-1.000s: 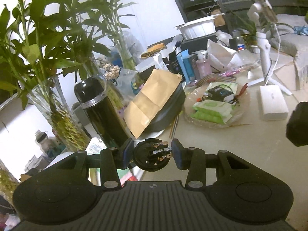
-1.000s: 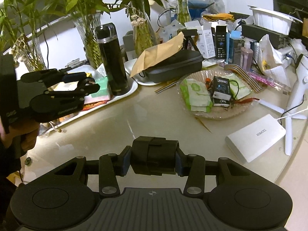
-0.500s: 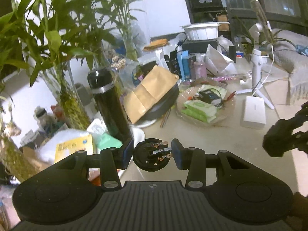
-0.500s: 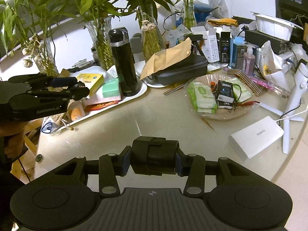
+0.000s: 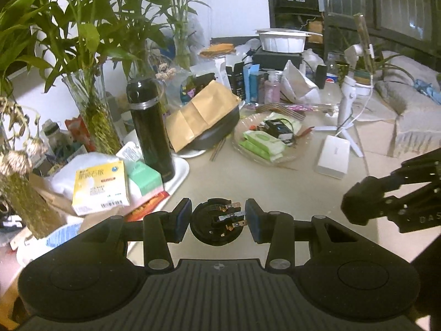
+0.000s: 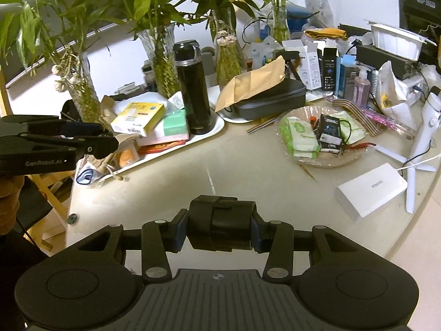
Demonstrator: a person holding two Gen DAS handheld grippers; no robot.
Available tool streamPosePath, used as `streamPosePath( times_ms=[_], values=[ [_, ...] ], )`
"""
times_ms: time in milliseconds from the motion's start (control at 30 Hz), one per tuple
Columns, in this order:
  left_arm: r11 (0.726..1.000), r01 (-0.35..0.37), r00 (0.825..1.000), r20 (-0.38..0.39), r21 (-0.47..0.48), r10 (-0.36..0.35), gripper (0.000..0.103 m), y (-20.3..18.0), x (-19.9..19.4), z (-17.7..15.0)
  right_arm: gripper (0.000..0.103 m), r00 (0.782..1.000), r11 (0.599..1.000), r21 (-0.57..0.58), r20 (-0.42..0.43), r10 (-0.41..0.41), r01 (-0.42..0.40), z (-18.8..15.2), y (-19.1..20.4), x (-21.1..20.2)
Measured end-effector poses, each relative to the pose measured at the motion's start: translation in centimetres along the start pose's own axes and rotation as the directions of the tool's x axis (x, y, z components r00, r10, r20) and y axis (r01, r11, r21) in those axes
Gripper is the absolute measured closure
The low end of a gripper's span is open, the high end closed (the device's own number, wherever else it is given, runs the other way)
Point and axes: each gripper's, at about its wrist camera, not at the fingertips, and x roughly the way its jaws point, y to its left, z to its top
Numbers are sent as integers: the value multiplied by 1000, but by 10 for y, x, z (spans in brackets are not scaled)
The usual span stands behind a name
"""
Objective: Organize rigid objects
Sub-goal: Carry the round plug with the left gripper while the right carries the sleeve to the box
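My left gripper (image 5: 218,218) is shut on a round black plug part (image 5: 209,227) with metal prongs, held above the table's near side. In the right wrist view the left gripper (image 6: 82,140) hangs at the left edge, over the corner of the white tray (image 6: 217,128). My right gripper (image 6: 219,227) is shut on a blocky black adapter (image 6: 220,220) above the bare front of the beige table (image 6: 234,165). The left wrist view shows the right gripper (image 5: 386,201) at the far right.
A black thermos (image 6: 193,91), a yellow box (image 6: 140,117) and a green box stand on the tray. Further right are a black case under a brown envelope (image 6: 253,82), a glass dish (image 6: 344,160) of packets, and a white power bank (image 6: 372,190). Vases of bamboo line the back.
Both grippers have risen and drawn back from the table, so more of it shows. The left one has also rolled level. Each keeps its hold on its black part.
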Motion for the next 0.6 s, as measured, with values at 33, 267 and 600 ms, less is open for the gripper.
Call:
streamPosePath(
  times_ms=[33, 267, 600],
  values=[
    [1000, 9, 1000, -5, -6, -9, 61, 0, -2, -1, 55, 1000, 1000, -2, 0, 1, -1, 0, 2, -2],
    [998, 48, 999, -23, -27, -49, 61, -2, -22, -10, 55, 1000, 1000, -23, 5, 13, -13, -4, 12, -18],
    [995, 96, 994, -47, -34, -98, 61, -13, -48, -27, 55, 999, 999, 6, 21, 51, -51, -12, 21, -39]
  ],
)
